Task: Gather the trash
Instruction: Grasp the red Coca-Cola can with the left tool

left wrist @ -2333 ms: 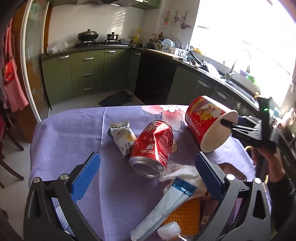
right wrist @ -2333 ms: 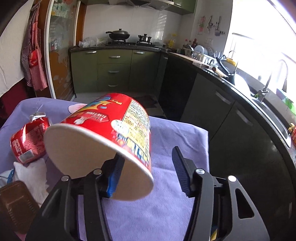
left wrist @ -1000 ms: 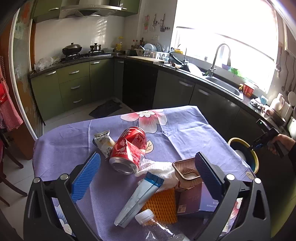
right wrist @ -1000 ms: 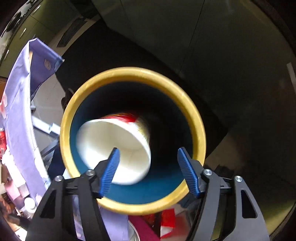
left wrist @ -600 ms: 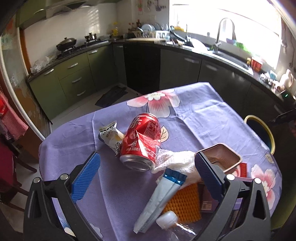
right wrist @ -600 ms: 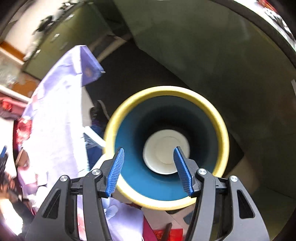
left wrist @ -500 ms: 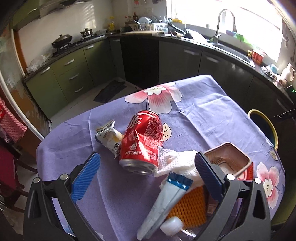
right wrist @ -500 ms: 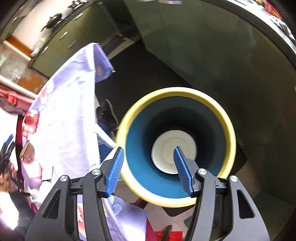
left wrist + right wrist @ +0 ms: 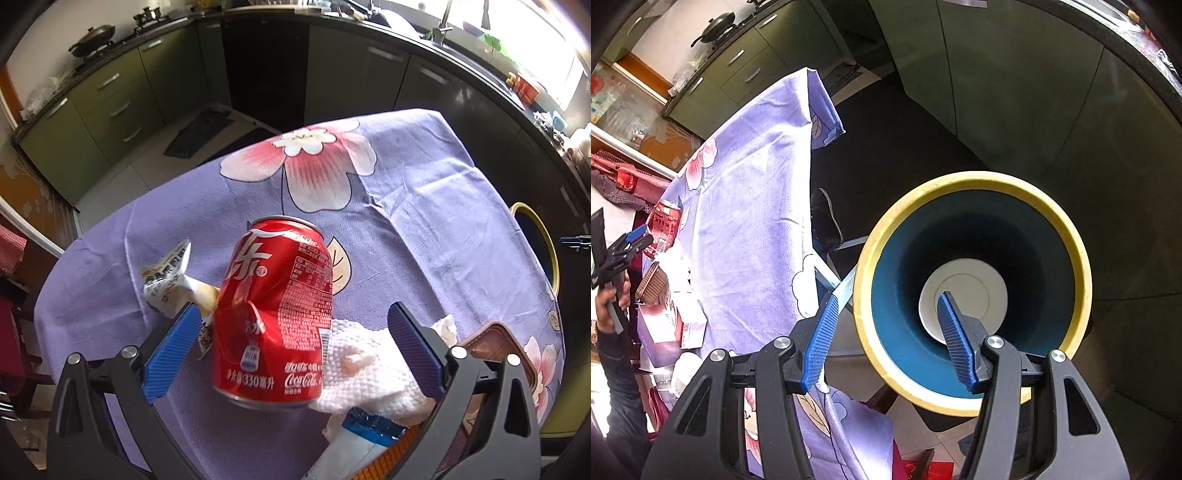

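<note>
Left wrist: open left tongs (image 9: 293,349) straddle can (image 9: 275,321), crowded by tissue (image 9: 369,373); right tongs (image 9: 886,345) open.

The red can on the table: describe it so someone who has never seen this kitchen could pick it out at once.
Start at the table under the purple flowered tablecloth. Near its middle, just below the big pink flower print, the red can lies on its side between the open jaws of the left gripper. It is the only red, dented metal item, flanked by a yellow snack wrapper and a white paper towel.
</note>
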